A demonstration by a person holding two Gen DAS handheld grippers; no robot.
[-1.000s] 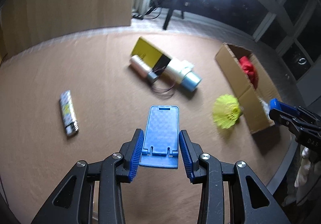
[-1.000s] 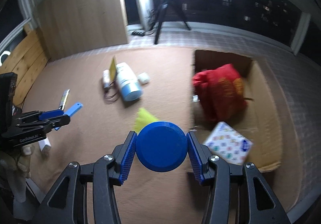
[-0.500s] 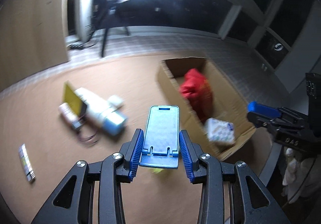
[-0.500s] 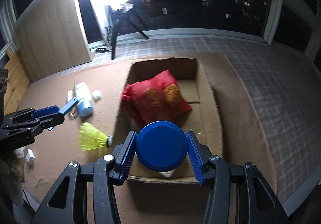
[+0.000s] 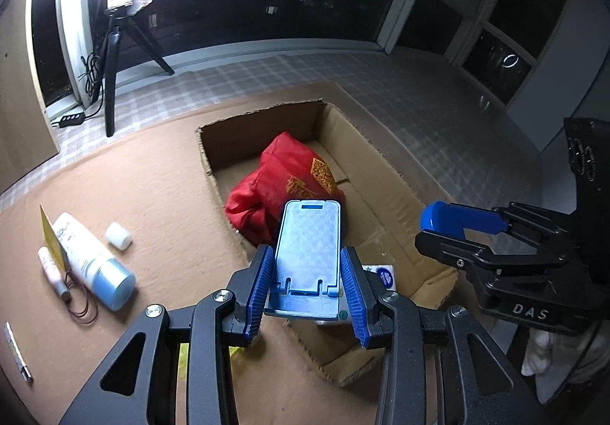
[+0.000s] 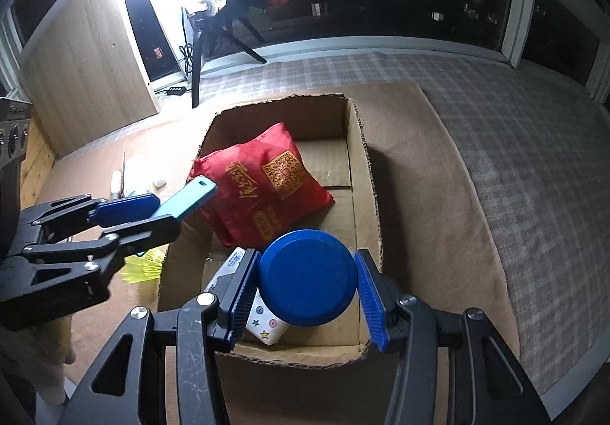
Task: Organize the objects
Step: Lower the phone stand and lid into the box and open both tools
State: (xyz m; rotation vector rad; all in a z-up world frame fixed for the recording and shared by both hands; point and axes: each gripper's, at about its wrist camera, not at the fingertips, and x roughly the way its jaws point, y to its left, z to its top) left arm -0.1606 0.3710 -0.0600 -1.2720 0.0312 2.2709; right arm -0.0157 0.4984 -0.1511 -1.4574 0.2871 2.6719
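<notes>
You held each gripper clamped over the cardboard box, left gripper on the phone stand, right gripper on the blue lid, apparently ready to drop both inside.

You've got the light-blue phone stand tilted up above the cardboard box's near-left corner, and the round dark-blue lid face-on over its near end. Inside the open-topped box: red pouch with gold print, leaning, and a white patterned packet at the near wall.
</notes>
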